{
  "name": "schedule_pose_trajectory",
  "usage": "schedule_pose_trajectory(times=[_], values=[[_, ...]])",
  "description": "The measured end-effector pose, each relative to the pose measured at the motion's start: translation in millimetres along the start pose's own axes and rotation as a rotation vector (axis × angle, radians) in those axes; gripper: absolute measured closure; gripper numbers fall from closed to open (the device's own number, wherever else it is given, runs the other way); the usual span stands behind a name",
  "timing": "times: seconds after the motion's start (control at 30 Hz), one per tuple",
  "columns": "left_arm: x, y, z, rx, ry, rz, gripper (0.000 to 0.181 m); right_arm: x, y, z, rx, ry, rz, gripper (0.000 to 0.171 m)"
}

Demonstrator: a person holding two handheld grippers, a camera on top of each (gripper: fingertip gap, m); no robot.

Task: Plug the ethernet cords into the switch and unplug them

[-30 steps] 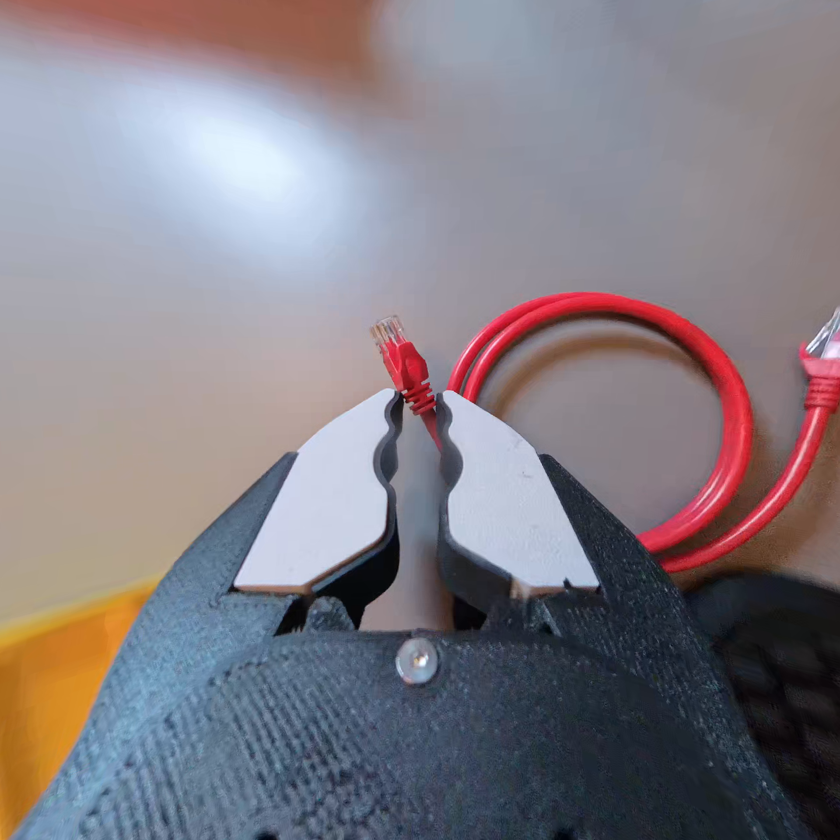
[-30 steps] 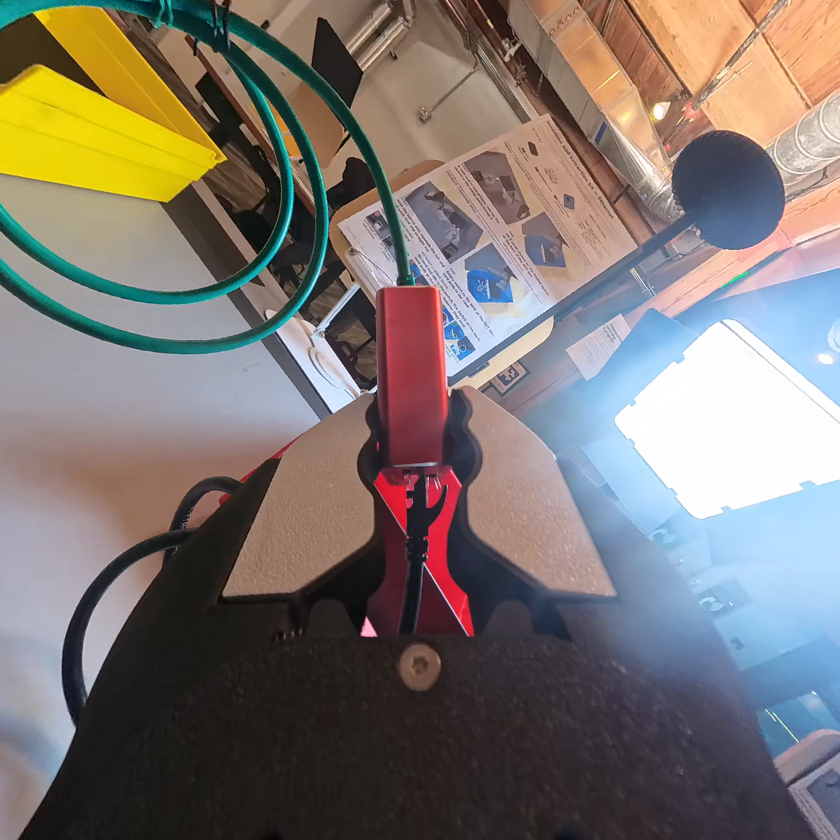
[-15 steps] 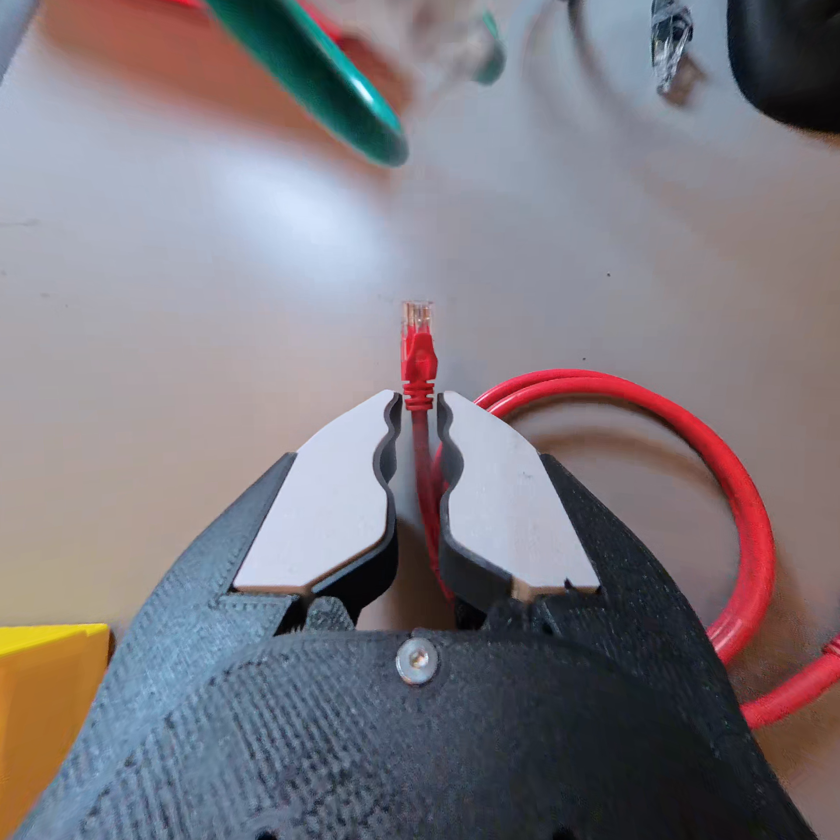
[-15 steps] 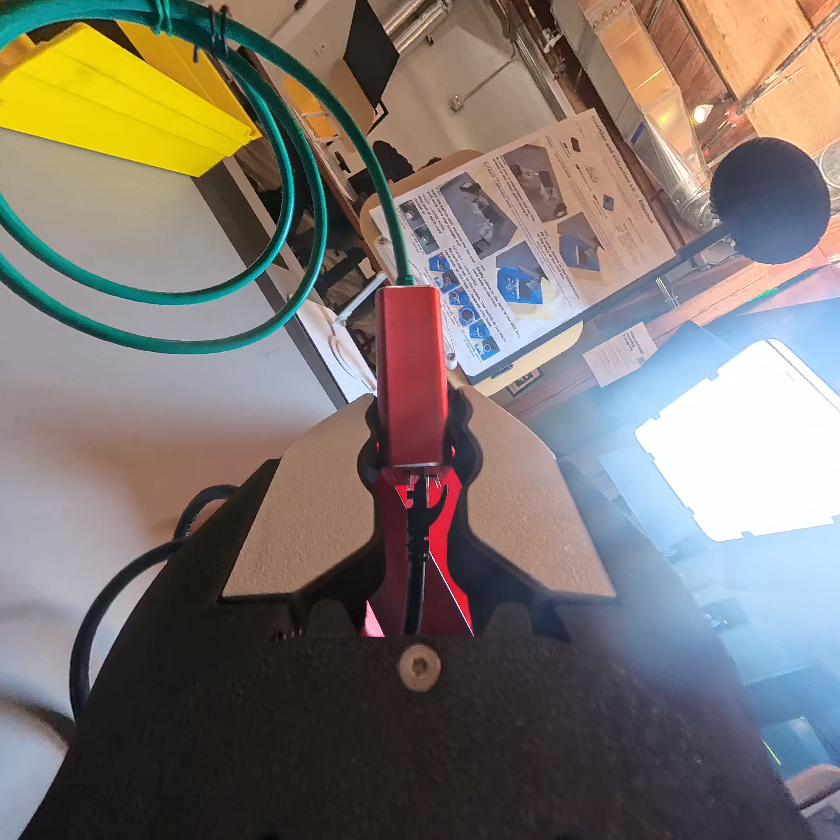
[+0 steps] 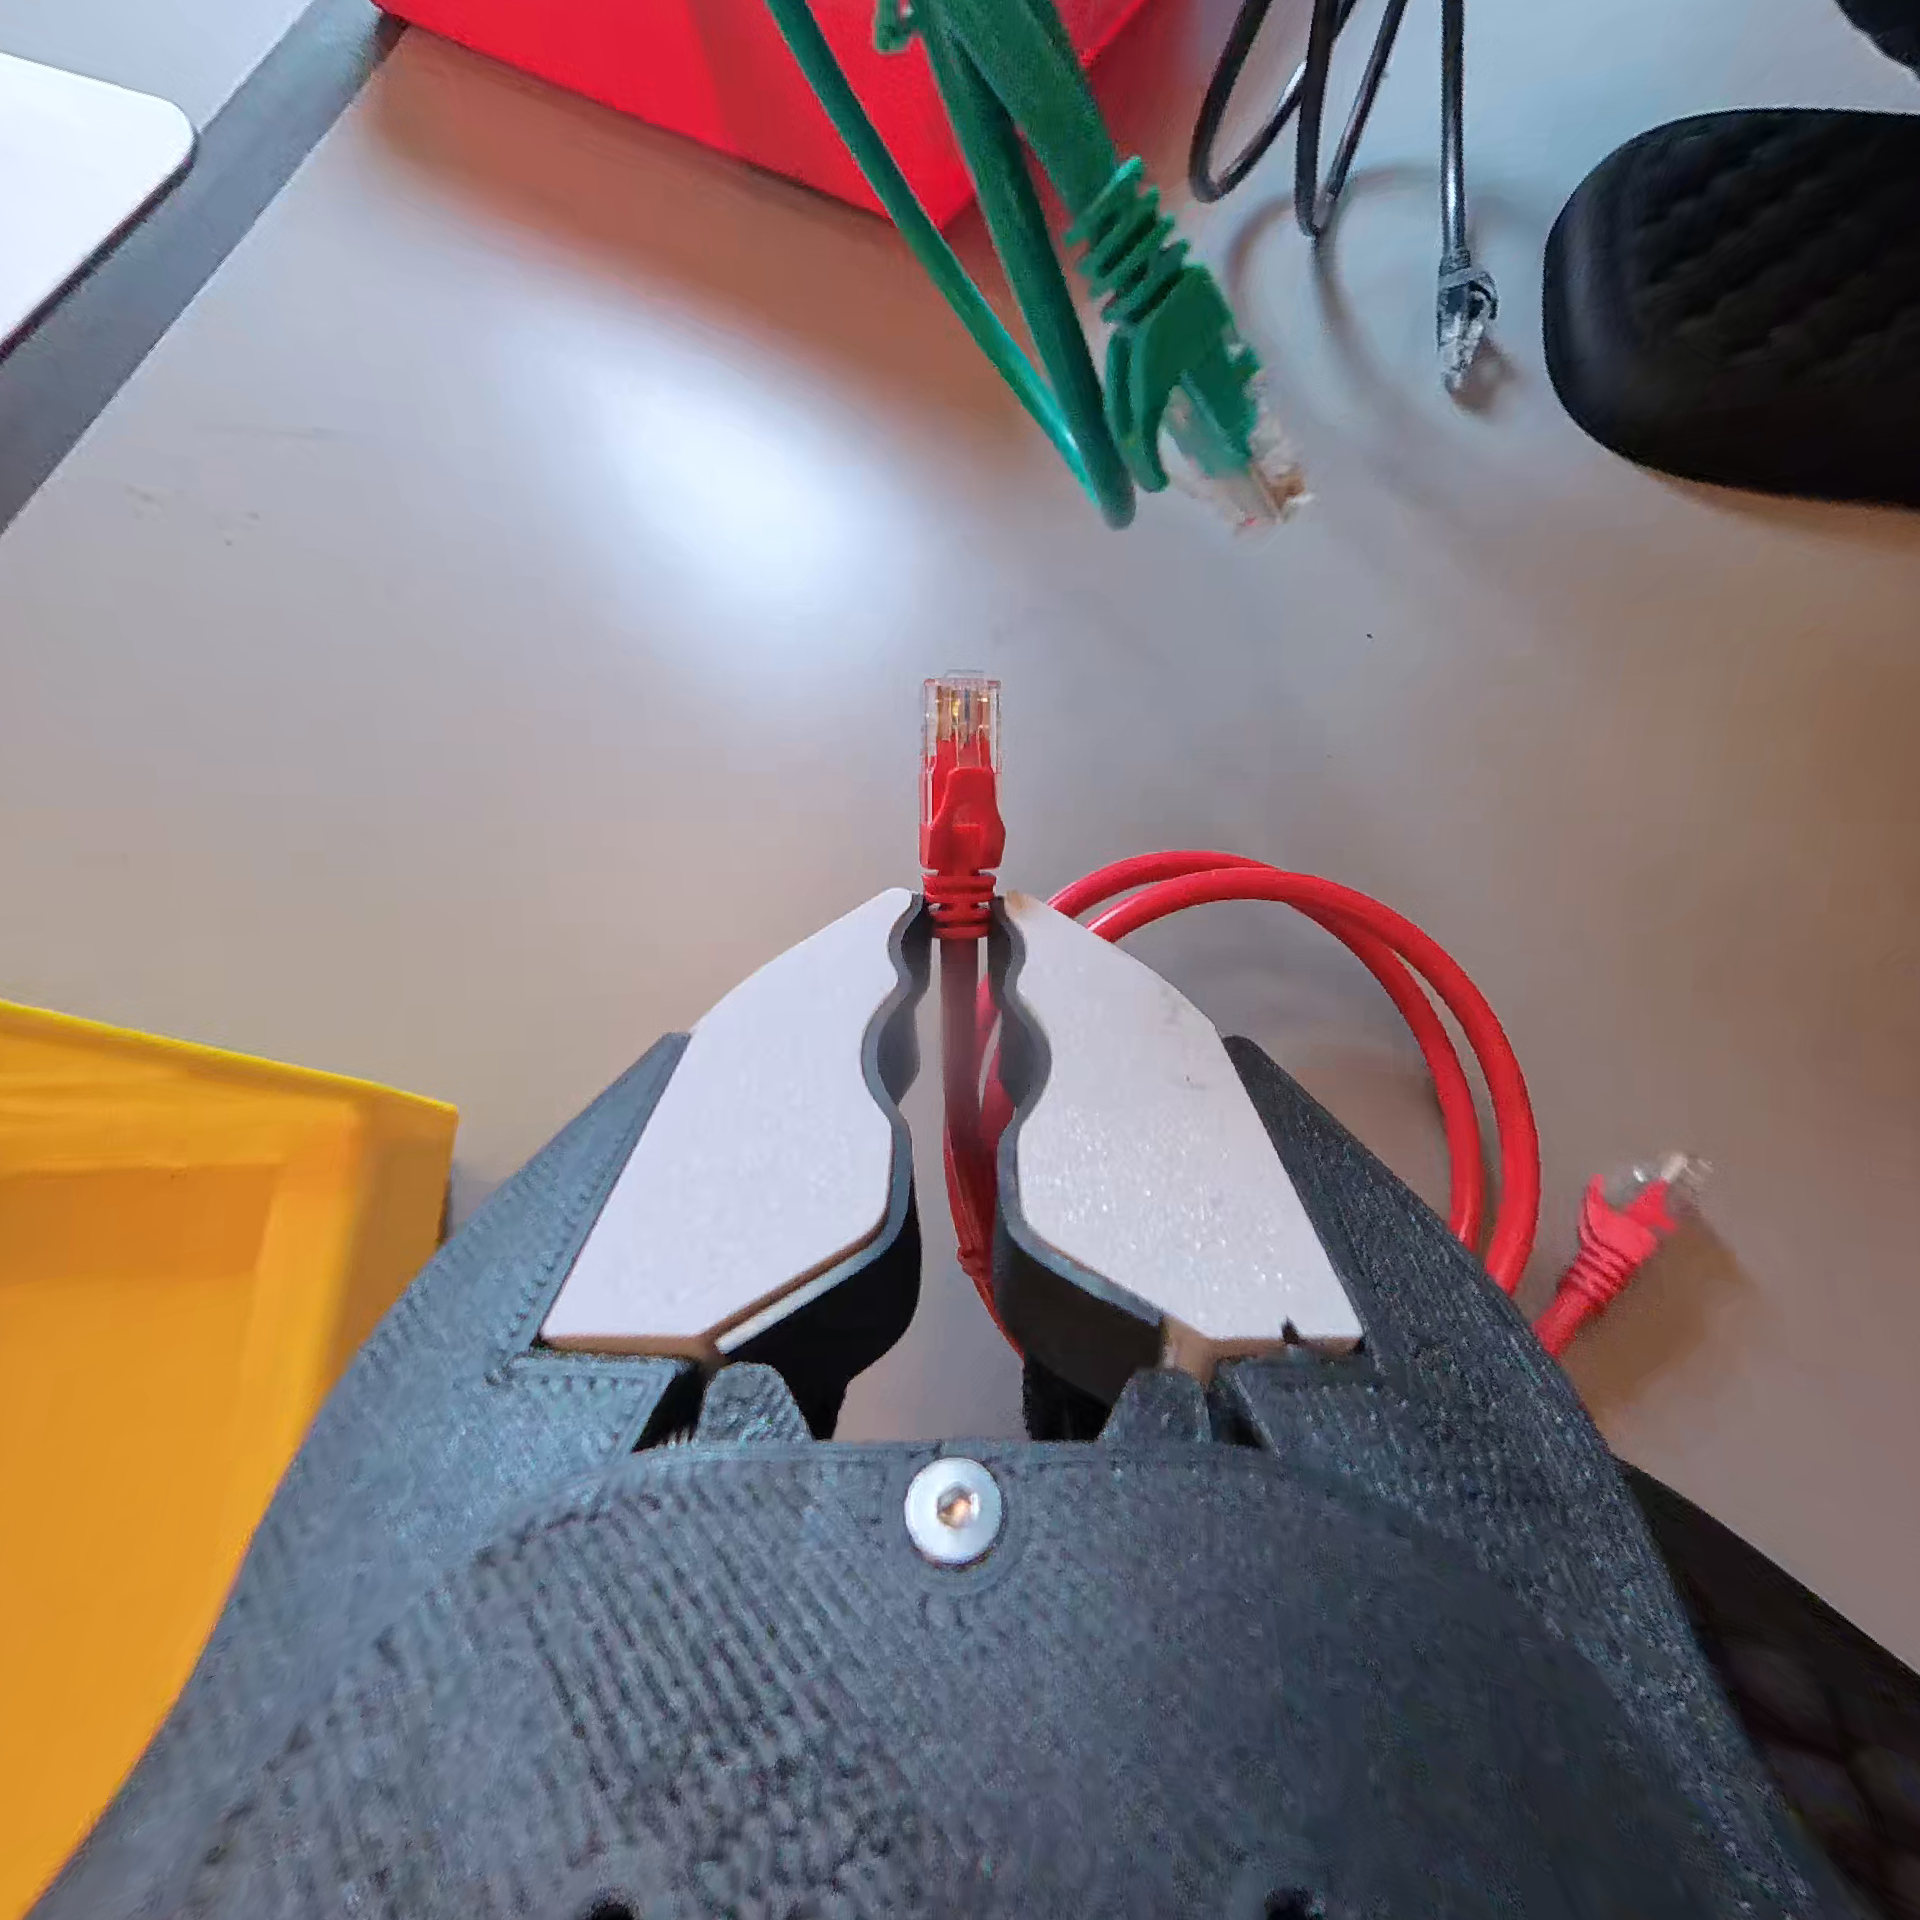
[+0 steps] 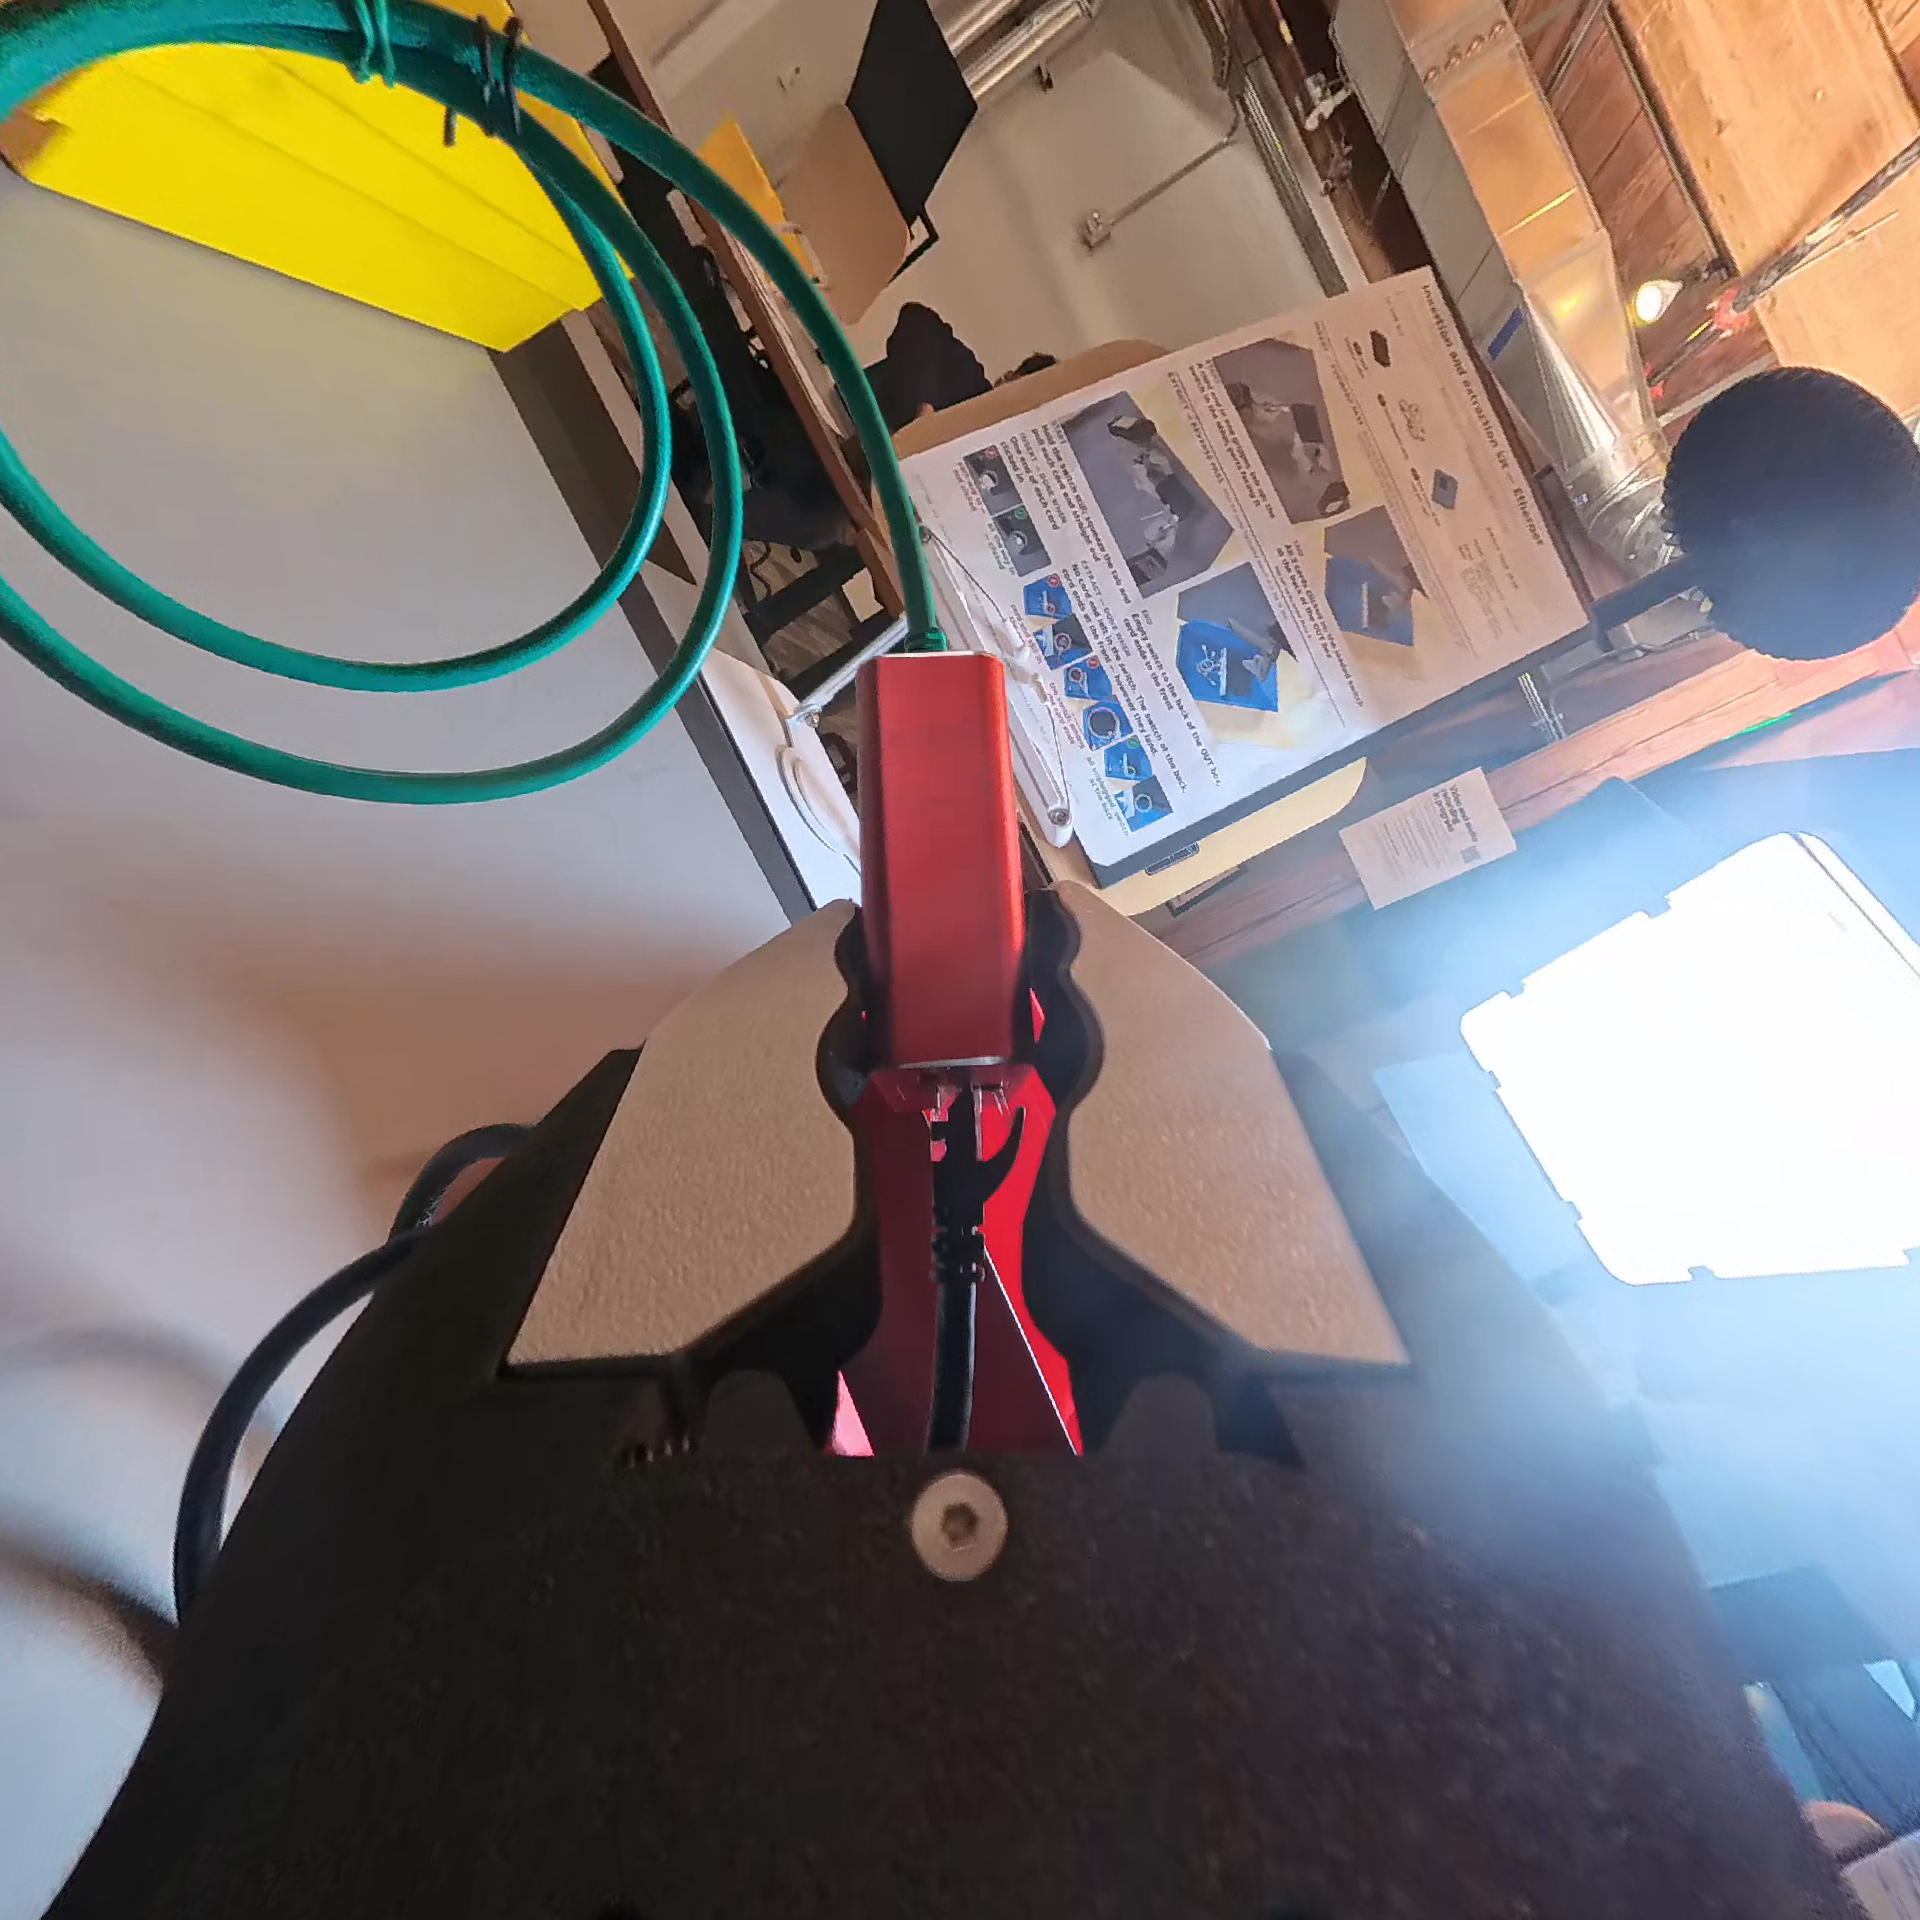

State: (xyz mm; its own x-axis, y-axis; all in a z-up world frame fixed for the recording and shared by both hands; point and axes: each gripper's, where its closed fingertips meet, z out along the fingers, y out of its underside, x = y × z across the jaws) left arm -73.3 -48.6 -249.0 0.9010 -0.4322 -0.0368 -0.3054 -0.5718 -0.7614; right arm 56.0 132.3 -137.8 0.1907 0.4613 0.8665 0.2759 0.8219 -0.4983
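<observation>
My left gripper [image 5: 961, 906] is shut on the red ethernet cord just behind its plug [image 5: 961, 769], which points straight ahead above the grey table. The rest of the red cord [image 5: 1455, 1039] coils to the right, its other plug [image 5: 1631, 1216] lying on the table. My right gripper [image 6: 940, 914] is shut on the red switch [image 6: 935, 831], held tilted up off the table. A green cord [image 6: 416, 644] is plugged into the switch's far end and loops left. Its free green plug [image 5: 1195, 395] hangs ahead in the left wrist view. A black cable [image 6: 956, 1247] enters the switch's near end.
A yellow bin [image 5: 156, 1299] sits at the left and also shows in the right wrist view [image 6: 312, 208]. A red box [image 5: 831, 73], a black cable with a plug [image 5: 1460, 301] and a black textured object [image 5: 1745, 312] lie ahead. A poster [image 6: 1247, 582] and black microphone ball [image 6: 1797, 509] stand beyond. Left tips to right tips: about 25 centimeters.
The left gripper has swung forward with the red plug, which now sits straight in the jaws; the green plug, red box and black cable have come into view. The right gripper has shifted slightly, still holding the switch.
</observation>
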Motion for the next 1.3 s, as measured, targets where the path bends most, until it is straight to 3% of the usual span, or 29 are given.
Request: schedule_pose_trajectory(times=[0.13,0.37,0.83,0.97,1.07,1.17,1.3], values=[[10,6,9,0.015,0.021,-0.004,0.17,-4,-3,1,0.003,-0.008,-0.018,0.143],[-1,27,28,-0.062,-0.134,0.037,0.168,-5,-1,1,-0.006,-0.008,-0.02,0.143],[-7,27,21,-0.031,-0.219,0.023,0.166,-5,1,0,-0.007,-0.008,-0.014,0.143],[-7,29,22,-0.044,-0.19,-0.003,0.175,-6,0,0,-0.004,-0.01,-0.019,0.142],[-13,13,-4,0.016,-0.131,-0.071,0.176,-8,-2,0,0.008,-0.016,-0.041,0.143],[-21,-16,-53,0.068,-0.052,-0.098,0.175,-14,-10,2,0.046,-0.045,-0.077,0.142],[7,-61,-98,-0.013,0.083,0.026,0.176,-31,-28,8,0.105,-0.094,-0.172,0.142]])
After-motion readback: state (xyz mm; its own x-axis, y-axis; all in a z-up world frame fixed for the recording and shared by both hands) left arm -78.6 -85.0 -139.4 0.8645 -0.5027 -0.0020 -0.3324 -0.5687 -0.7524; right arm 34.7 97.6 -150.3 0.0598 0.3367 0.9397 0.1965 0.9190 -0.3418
